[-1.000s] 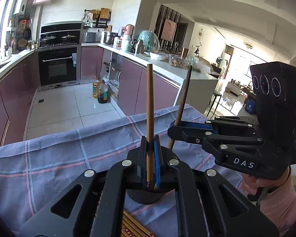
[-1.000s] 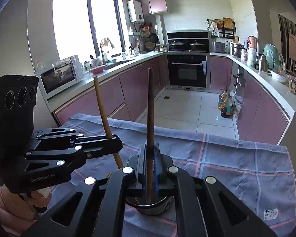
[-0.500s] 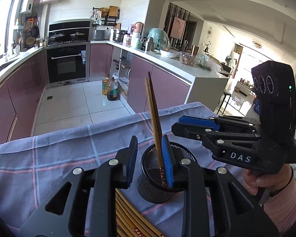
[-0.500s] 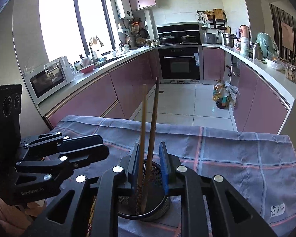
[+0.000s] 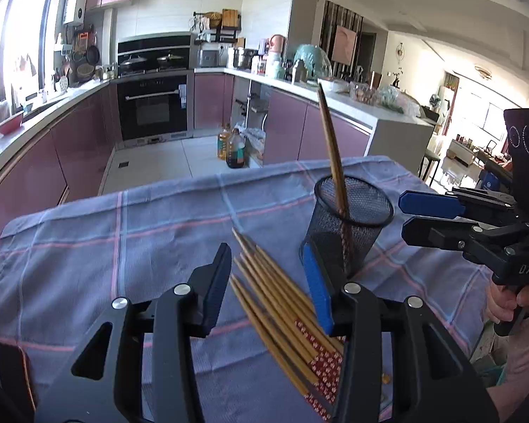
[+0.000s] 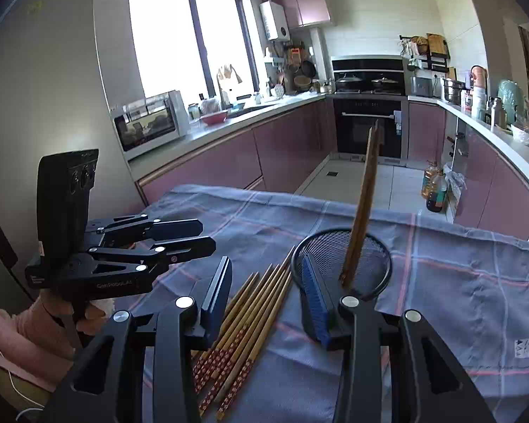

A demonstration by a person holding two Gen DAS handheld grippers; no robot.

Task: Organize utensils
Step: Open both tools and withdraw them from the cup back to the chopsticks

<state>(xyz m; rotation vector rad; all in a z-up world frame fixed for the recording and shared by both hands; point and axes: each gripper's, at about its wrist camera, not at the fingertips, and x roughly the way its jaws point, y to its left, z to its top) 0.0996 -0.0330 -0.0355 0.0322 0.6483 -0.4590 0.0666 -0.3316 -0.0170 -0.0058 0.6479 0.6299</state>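
A black mesh cup (image 5: 352,225) stands on the blue checked cloth (image 5: 123,239) with two wooden chopsticks (image 5: 333,162) leaning in it; it also shows in the right wrist view (image 6: 342,264) with the chopsticks (image 6: 365,208). Several loose chopsticks (image 5: 278,299) with red patterned ends lie left of the cup, also in the right wrist view (image 6: 250,320). My left gripper (image 5: 268,289) is open and empty above the loose chopsticks. My right gripper (image 6: 268,296) is open and empty, just in front of the cup.
The cloth-covered table ends at its far edge toward the kitchen floor (image 5: 158,162). Purple cabinets and an oven (image 6: 366,130) lie beyond. Oil bottles (image 5: 234,146) stand on the floor. Each gripper appears in the other's view: the right one (image 5: 437,218), the left one (image 6: 194,236).
Both grippers let go of their chopsticks into the mesh cup, opened wide and pulled back. The two chopsticks now lean together in the cup.
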